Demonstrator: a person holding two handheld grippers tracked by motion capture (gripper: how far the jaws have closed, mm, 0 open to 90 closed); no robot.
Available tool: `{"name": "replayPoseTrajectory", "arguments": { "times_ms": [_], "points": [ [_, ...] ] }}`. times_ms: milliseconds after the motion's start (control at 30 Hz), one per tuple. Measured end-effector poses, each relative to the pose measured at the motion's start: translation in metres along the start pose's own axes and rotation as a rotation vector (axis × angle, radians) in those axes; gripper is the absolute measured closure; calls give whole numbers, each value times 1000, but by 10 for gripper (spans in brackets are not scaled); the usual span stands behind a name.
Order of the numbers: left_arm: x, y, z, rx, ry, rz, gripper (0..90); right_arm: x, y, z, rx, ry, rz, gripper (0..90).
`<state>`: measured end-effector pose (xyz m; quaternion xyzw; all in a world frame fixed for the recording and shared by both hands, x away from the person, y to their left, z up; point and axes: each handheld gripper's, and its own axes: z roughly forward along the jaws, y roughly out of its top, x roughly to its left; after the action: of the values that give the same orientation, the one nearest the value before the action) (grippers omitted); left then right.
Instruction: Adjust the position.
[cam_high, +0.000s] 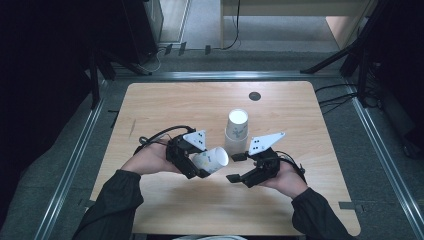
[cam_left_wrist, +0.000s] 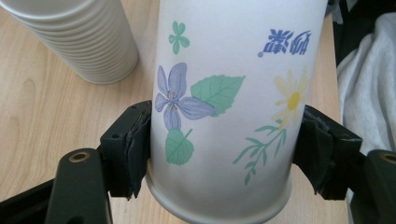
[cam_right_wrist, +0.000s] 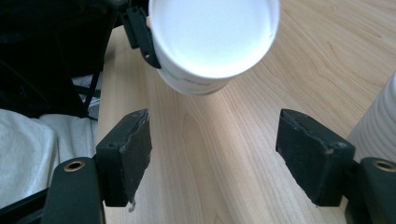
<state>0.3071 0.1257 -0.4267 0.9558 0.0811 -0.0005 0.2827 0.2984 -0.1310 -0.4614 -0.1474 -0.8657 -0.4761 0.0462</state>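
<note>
Paper cup (cam_left_wrist: 224, 107) between left gripper (cam_left_wrist: 224, 158) pads

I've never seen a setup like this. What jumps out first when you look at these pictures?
Most striking is the flowered paper cup, clamped on its side in the left gripper near the table's middle, its open mouth facing the right gripper. That one's jaws stand open and empty close by. Just behind them stands a tall stack of paper cups on the wooden table.

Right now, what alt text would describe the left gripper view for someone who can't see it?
A flower-printed paper cup is clamped between the left gripper's two black pads. Behind it, at upper left, a stack of plain white cups stands on the light wooden table.
</note>
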Motion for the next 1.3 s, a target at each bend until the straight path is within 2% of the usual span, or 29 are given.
{"name": "replayPoseTrajectory", "arguments": {
  "times_ms": [33, 200, 267, 400, 533, 767, 900, 1300],
  "points": [
    [-1, -2, 3, 36, 12, 6, 266, 0, 0, 1, 2, 3, -5, 266],
    [1, -5, 10, 116, 21, 11, 267, 1, 0, 6, 14, 0, -26, 261],
    [1, -4, 11, 128, 23, 10, 267, 1, 0, 8, 20, -6, -26, 261],
    [-4, 1, 11, 162, 26, 33, 266, 3, 3, 15, 9, -2, -37, 260],
    [-7, 9, 8, 200, 33, 82, 266, 4, 8, 20, -6, 10, -51, 259],
    [-10, 14, 11, 221, 25, 101, 267, 4, 16, 24, -41, 19, -68, 254],
    [-10, 14, 14, 239, 35, 91, 266, 5, 17, 27, -33, 28, -68, 254],
    [-10, 15, 16, 218, 13, 90, 265, 7, 18, 35, -19, 39, -62, 283]
  ]
}}
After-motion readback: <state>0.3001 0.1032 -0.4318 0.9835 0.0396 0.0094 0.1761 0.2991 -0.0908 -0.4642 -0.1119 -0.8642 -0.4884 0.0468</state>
